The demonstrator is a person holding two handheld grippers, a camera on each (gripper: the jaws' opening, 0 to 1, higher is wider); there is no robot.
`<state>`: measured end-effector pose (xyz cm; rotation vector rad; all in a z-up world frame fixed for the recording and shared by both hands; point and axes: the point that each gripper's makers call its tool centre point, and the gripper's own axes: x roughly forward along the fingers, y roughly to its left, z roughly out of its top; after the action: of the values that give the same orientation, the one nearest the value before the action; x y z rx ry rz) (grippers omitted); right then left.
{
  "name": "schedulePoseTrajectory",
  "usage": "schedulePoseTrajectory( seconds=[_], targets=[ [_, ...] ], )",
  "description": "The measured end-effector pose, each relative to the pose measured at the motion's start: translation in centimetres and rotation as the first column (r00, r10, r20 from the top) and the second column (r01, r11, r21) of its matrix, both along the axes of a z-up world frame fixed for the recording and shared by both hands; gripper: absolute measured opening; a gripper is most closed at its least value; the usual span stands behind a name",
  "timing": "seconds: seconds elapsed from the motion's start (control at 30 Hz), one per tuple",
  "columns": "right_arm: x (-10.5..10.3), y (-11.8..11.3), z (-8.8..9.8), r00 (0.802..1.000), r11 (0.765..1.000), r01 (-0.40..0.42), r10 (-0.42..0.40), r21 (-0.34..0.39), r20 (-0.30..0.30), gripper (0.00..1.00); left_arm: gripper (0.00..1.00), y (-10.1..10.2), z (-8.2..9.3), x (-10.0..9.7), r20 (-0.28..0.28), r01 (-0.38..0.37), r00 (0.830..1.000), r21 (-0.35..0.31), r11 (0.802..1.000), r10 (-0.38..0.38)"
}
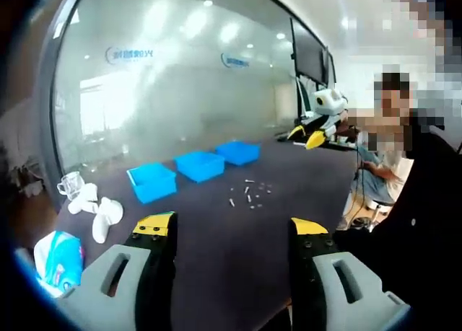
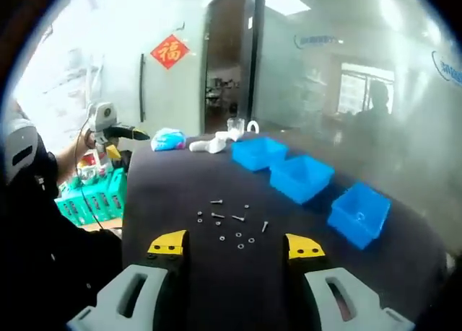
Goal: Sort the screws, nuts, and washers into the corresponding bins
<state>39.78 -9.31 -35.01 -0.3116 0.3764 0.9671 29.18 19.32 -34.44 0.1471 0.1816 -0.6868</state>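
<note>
Several small screws, nuts and washers (image 2: 231,221) lie scattered on the dark table (image 2: 173,187), seen from the other side as a loose cluster of hardware (image 1: 249,193). Three blue bins stand in a row: one (image 2: 258,152), a second (image 2: 300,177) and a third (image 2: 359,213) in the right gripper view, and the same three bins (image 1: 153,181), (image 1: 200,164), (image 1: 238,152) in the left gripper view. My left gripper (image 1: 232,234) is open above the near table edge. My right gripper (image 2: 234,246) is open just short of the hardware. Nothing sits between either pair of jaws.
White gloves (image 1: 97,210), a clear cup (image 1: 71,184) and a blue tissue pack (image 1: 56,259) lie at the table's left end. A person (image 1: 404,201) sits at the right edge. Green racks (image 2: 94,197) stand beside the table. Frosted glass wall (image 1: 180,78) runs behind.
</note>
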Motion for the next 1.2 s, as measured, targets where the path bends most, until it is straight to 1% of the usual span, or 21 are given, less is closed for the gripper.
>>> schedulePoseTrajectory(
  seconds=[0.2,0.27,0.37,0.4,0.63,0.7,0.77,0.87,0.93,0.97,1.0,1.07,1.2],
  targets=[
    [1.3,1.5,-0.8,0.999,0.999,-0.001,0.0,-0.035,-0.035,0.45,0.61,0.6,-0.4,-0.2,-0.006,-0.015,1.0,-0.002,1.0,0.015],
    [1.7,1.9,-1.3,0.998,0.999,0.005,-0.009,-0.053,-0.063,0.44,0.61,0.9,-0.5,-0.2,-0.006,-0.022,1.0,-0.007,1.0,0.022],
    [2.4,2.4,-1.6,0.998,0.997,0.006,-0.011,-0.074,-0.066,0.41,0.61,1.0,-0.5,-0.3,-0.005,-0.028,1.0,-0.013,1.0,0.028],
    [2.5,2.6,-1.8,0.998,0.996,-0.004,-0.002,-0.094,-0.067,0.4,0.61,1.1,-0.5,-0.3,-0.004,-0.03,1.0,-0.015,0.999,0.03],
    [3.7,4.1,-2.9,0.996,0.99,-0.02,0.007,-0.138,-0.094,0.4,0.61,1.6,-0.7,-0.6,-0.002,-0.043,0.999,-0.022,0.999,0.043],
    [4.1,4.4,-3.4,0.994,0.988,-0.019,0.003,-0.152,-0.109,0.4,0.61,1.8,-0.8,-0.7,-0.001,-0.048,0.999,-0.02,0.999,0.048],
    [4.5,4.5,-3.7,0.992,0.986,-0.013,-0.008,-0.165,-0.122,0.38,0.61,2.0,-0.9,-0.8,0.001,-0.053,0.999,-0.016,0.998,0.053],
    [4.8,4.8,-4.2,0.99,0.983,-0.019,-0.007,-0.181,-0.143,0.37,0.61,2.2,-0.8,-0.9,0.003,-0.059,0.998,-0.023,0.998,0.059],
    [4.6,5.1,-4.5,0.987,0.982,-0.02,-0.011,-0.187,-0.161,0.37,0.61,2.3,-0.8,-1.0,0.004,-0.064,0.998,-0.022,0.998,0.064],
    [5.2,5.1,-4.5,0.985,0.982,-0.02,-0.012,-0.19,-0.17,0.37,0.61,2.4,-0.8,-1.0,0.004,-0.066,0.998,-0.023,0.998,0.066],
    [5.7,5.2,-4.8,0.983,0.979,-0.024,-0.014,-0.203,-0.182,0.37,0.61,2.4,-0.8,-1.1,0.004,-0.068,0.998,-0.025,0.997,0.068],
    [5.7,5.5,-5.3,0.98,0.974,-0.029,-0.016,-0.223,-0.199,0.36,0.61,2.5,-0.7,-1.2,0.008,-0.075,0.997,-0.026,0.997,0.075],
    [5.5,6.0,-6.6,0.973,0.962,-0.047,-0.018,-0.27,-0.231,0.33,0.61,2.7,-0.6,-1.4,0.013,-0.084,0.996,-0.025,0.996,0.084]
  ],
)
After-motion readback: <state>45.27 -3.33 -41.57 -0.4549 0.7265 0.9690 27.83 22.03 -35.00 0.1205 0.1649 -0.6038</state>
